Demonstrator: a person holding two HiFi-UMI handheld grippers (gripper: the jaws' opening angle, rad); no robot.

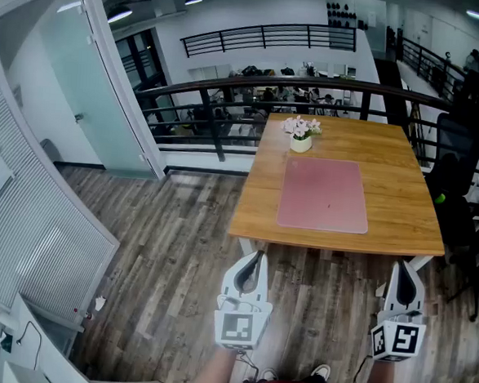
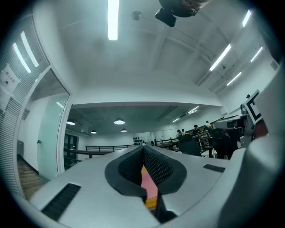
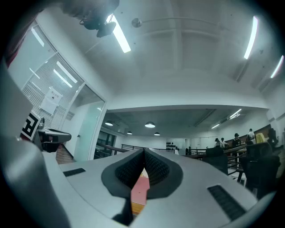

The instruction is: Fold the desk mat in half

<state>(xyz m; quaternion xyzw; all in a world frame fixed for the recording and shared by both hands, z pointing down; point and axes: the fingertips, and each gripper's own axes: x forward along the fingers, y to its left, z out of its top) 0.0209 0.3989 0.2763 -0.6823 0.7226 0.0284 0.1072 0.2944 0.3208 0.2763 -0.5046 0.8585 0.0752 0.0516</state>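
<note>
A pink desk mat (image 1: pixel 324 195) lies flat and unfolded on the wooden table (image 1: pixel 256 204), its near edge close to the table's front edge. My left gripper (image 1: pixel 253 259) and right gripper (image 1: pixel 403 269) hover over the floor in front of the table, short of it, both shut with nothing between the jaws. In the left gripper view, a sliver of the pink mat (image 2: pixel 149 183) shows through the slot below the closed tips of the left gripper (image 2: pixel 143 149). The right gripper view shows the same: pink mat (image 3: pixel 140 190) under the meeting tips of the right gripper (image 3: pixel 144 152).
A small pot of pale flowers (image 1: pixel 301 134) stands on the table just beyond the mat's far edge. Black office chairs (image 1: pixel 461 186) sit at the table's right side. A dark railing (image 1: pixel 230 88) runs behind the table, and a glass partition (image 1: pixel 91 86) stands at left.
</note>
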